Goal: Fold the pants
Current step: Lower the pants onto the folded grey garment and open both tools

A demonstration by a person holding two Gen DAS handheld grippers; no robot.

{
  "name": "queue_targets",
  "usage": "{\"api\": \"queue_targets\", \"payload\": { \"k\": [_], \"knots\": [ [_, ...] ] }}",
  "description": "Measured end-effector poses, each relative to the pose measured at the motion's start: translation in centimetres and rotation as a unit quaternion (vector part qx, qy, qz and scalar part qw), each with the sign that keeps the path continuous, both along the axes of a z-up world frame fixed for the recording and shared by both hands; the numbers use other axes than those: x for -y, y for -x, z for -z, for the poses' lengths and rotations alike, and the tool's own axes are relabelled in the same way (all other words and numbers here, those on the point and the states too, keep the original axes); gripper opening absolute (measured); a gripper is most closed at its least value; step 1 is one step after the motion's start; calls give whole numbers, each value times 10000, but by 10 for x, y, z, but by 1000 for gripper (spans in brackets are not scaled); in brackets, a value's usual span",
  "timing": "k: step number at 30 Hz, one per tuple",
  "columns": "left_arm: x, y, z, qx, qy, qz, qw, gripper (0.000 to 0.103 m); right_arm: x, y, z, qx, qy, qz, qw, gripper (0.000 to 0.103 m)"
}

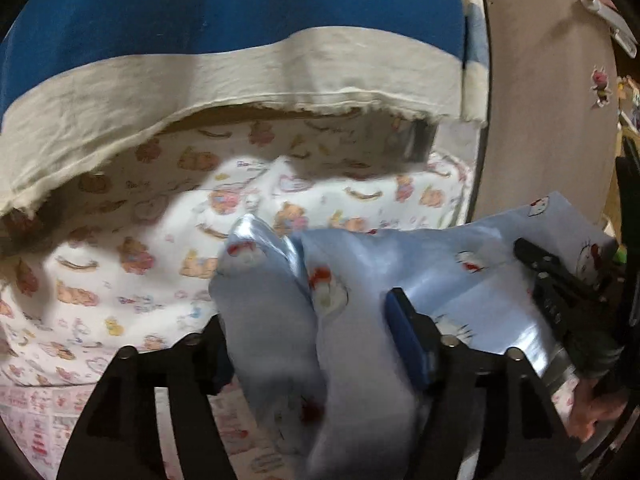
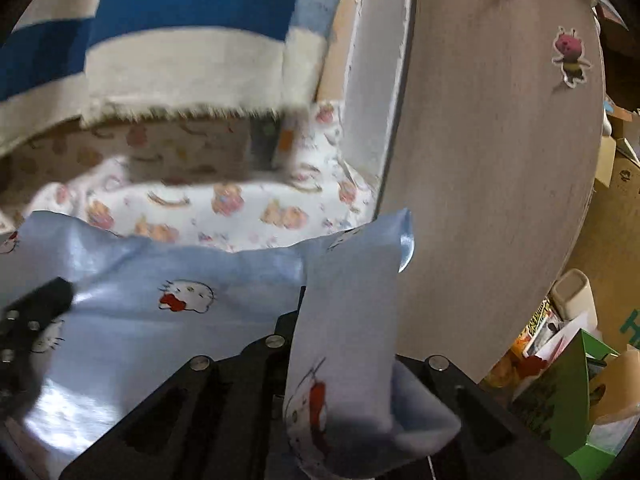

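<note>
Left gripper (image 1: 320, 344) and right gripper (image 2: 344, 360) are each pinching an edge of the light-blue pants (image 2: 168, 280), held up over the printed bedsheet (image 1: 120, 248), so it looks mid-fold, next up probably carrying that edge across evenly.

1. The pants (image 1: 352, 280) lie on the bed sheet (image 1: 132, 248), bunched between the left gripper (image 1: 316, 332) fingers.
2. A striped blanket (image 1: 224, 60) hangs behind the sheet.
3. The right gripper (image 2: 344, 320) clamps a pants fold.
4. A wooden board (image 2: 488, 152) stands right of the sheet.
</note>
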State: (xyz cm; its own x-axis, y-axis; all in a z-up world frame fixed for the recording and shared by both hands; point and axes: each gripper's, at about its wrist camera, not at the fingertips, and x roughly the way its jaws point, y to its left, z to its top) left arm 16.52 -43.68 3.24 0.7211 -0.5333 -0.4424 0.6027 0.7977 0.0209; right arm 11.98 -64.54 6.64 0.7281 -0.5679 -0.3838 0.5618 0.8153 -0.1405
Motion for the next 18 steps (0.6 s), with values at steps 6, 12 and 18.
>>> {"api": "queue_targets", "payload": {
  "k": [6,12,18],
  "knots": [
    [-25,3,4,42,-124,-129,9998,77,11,1,-6,-21,-223,82,9997,65],
    [-64,28,-23,644,128,-142,9977,82,3,26,-35,520,-105,179,9984,81],
    [-101,47,-58,1110,302,-346,9928,89,-25,56,-73,1039,34,20,9946,92]
  ]
}}
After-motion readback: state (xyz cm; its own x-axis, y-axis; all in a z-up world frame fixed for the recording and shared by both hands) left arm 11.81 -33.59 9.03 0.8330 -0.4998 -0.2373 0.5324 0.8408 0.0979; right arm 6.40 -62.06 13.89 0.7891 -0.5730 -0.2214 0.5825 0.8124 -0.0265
